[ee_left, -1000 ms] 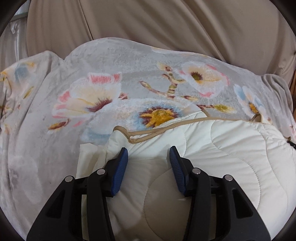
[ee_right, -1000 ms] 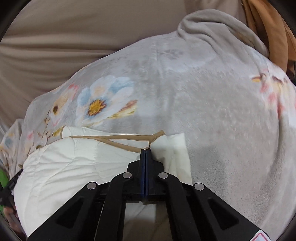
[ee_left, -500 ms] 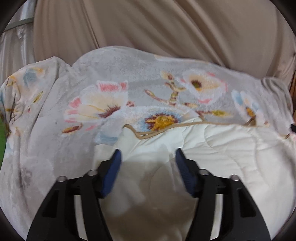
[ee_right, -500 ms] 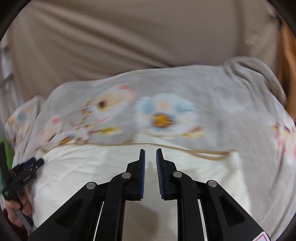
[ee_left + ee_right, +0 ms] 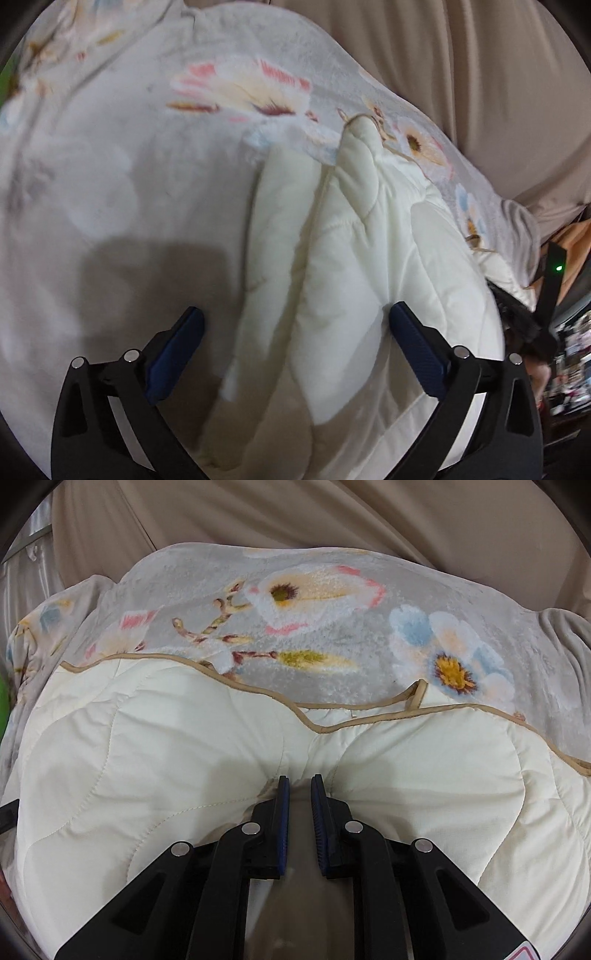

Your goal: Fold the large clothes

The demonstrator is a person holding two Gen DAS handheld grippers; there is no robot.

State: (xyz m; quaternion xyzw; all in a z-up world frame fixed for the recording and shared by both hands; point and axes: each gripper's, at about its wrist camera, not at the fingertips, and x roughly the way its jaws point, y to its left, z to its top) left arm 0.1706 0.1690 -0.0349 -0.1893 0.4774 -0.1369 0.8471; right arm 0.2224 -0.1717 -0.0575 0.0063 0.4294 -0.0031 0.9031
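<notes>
floral blanket (image 5: 332, 672) under cream quilt (image 5: 406, 775) | left tongs (image 5: 295, 325) opening, straddling fold | right tongs (image 5: 300, 786) narrowly parted, nothing gripped

A big beige curtain (image 5: 295, 517) is hanging in soft folds across the back. A grey fuzzy blanket (image 5: 332, 627) with pink, blue and yellow flowers is lying spread out below it. Something orange (image 5: 576, 240) is showing at the far right in the left wrist view. Soft light is falling over everything.

One cream quilted garment (image 5: 207, 760), one floral blanket (image 5: 332, 635), two grippers (image 5: 300, 786).
</notes>
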